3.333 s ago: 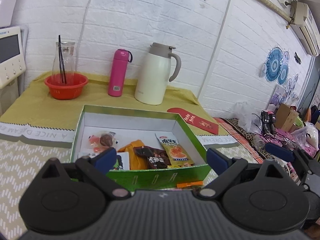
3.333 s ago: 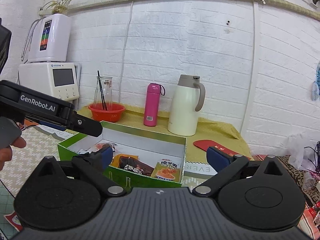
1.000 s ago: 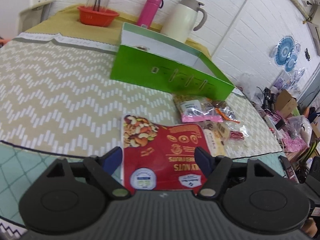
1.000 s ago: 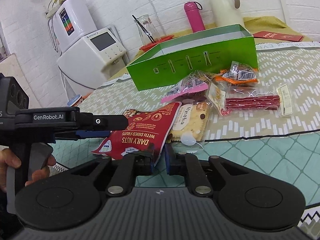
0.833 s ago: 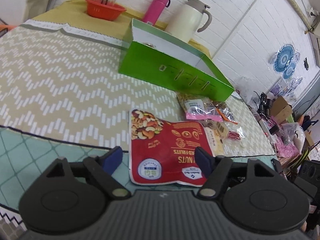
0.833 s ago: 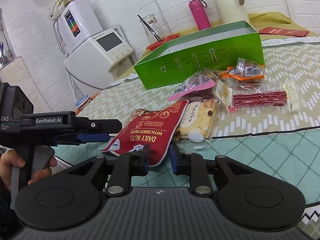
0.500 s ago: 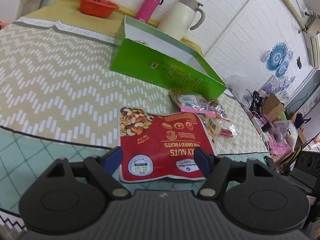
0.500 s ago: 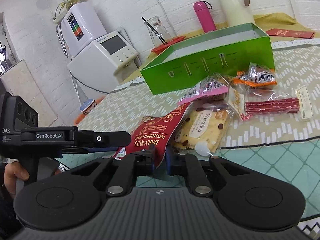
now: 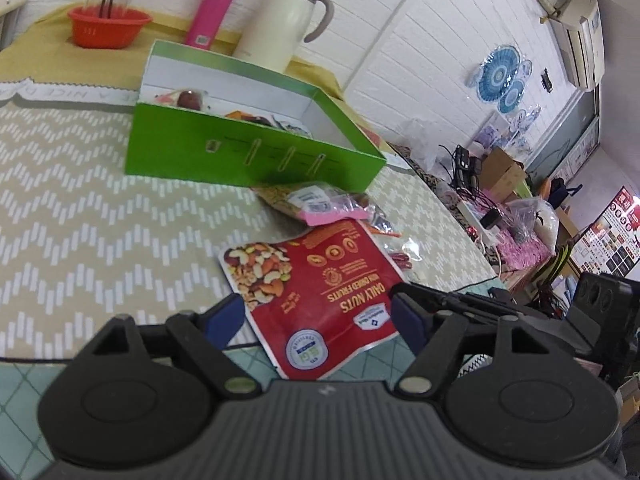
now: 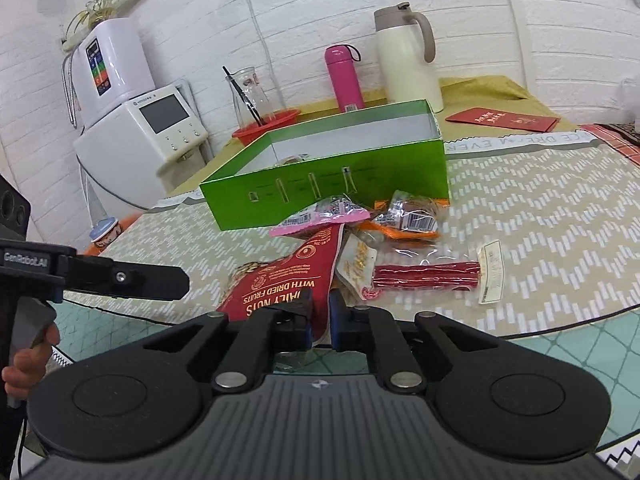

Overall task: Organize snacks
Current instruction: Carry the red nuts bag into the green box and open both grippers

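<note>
My right gripper (image 10: 320,314) is shut on the edge of a red Daily Nuts bag (image 10: 284,280), lifting it off the table. The bag also shows in the left wrist view (image 9: 320,292), between the open fingers of my left gripper (image 9: 316,316), which holds nothing. A green box (image 9: 240,156) with several snacks inside stands beyond; it also shows in the right wrist view (image 10: 332,184). Loose snacks lie in front of it: a pink-edged packet (image 10: 320,216), an orange packet (image 10: 408,224), a red-sticks packet (image 10: 428,276).
A pink bottle (image 9: 212,8), a cream thermos jug (image 9: 288,20) and a red bowl (image 9: 108,26) stand behind the box. A white appliance (image 10: 152,136) is at the left. A red envelope (image 10: 500,118) lies at back right. Clutter sits beyond the table's right edge.
The right gripper closed on the red nuts bag and has lifted it; the bag now tilts up. The left gripper stays open around it and has risen, so the box inside shows.
</note>
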`<state>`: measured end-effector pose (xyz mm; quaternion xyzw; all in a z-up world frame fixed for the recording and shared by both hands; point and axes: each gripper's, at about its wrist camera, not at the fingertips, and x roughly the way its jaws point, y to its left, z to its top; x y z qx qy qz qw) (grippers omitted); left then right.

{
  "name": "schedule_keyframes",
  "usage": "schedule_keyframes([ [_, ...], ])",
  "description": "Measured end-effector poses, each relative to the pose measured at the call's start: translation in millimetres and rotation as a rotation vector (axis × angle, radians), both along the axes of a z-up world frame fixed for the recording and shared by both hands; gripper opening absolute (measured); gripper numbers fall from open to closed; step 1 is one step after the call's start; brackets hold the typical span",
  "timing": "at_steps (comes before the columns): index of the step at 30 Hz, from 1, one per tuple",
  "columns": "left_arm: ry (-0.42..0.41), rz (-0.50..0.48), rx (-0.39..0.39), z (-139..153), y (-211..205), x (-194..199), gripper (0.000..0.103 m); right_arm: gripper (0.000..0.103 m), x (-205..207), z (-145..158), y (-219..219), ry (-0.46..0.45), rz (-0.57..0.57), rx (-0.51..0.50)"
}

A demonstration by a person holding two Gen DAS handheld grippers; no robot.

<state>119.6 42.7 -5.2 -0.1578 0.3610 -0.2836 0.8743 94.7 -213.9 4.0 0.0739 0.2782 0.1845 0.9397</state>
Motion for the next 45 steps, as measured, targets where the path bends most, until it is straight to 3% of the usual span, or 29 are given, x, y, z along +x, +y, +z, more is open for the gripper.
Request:
schedule_keyframes([
  [8,0.076,0.022,-0.026,-22.4,0.3,6.2,0.075,0.014,0.0,-10.1,-3.5,0.029,-0.001,-0.016],
  [11,0.067,0.028,-0.055,-26.3,0.6,8.2,0.073,0.014,1.3,-12.6,-5.4,0.041,0.001,0.006],
  [12,0.068,0.030,-0.063,-27.0,0.1,9.0,0.063,0.014,1.6,-13.6,-7.5,0.050,0.004,0.029],
  [13,0.079,0.025,-0.073,-27.8,-0.6,10.2,0.039,0.014,2.0,-14.5,-10.5,0.060,0.013,0.068],
  [17,0.058,0.042,-0.032,-23.7,-4.4,5.5,0.018,0.014,0.2,-15.0,-22.1,0.093,0.032,0.206],
  [32,-0.163,0.067,-0.093,48.4,16.7,-19.9,0.012,0.011,-22.8,45.6,-4.6,-0.088,0.104,0.193],
  [39,-0.219,0.104,-0.123,76.3,21.3,25.0,0.012,0.011,21.9,71.7,10.9,-0.185,0.099,0.130],
  [45,-0.173,0.093,-0.141,74.4,13.6,85.0,0.012,0.011,75.3,70.6,-1.9,-0.159,0.044,0.168],
])
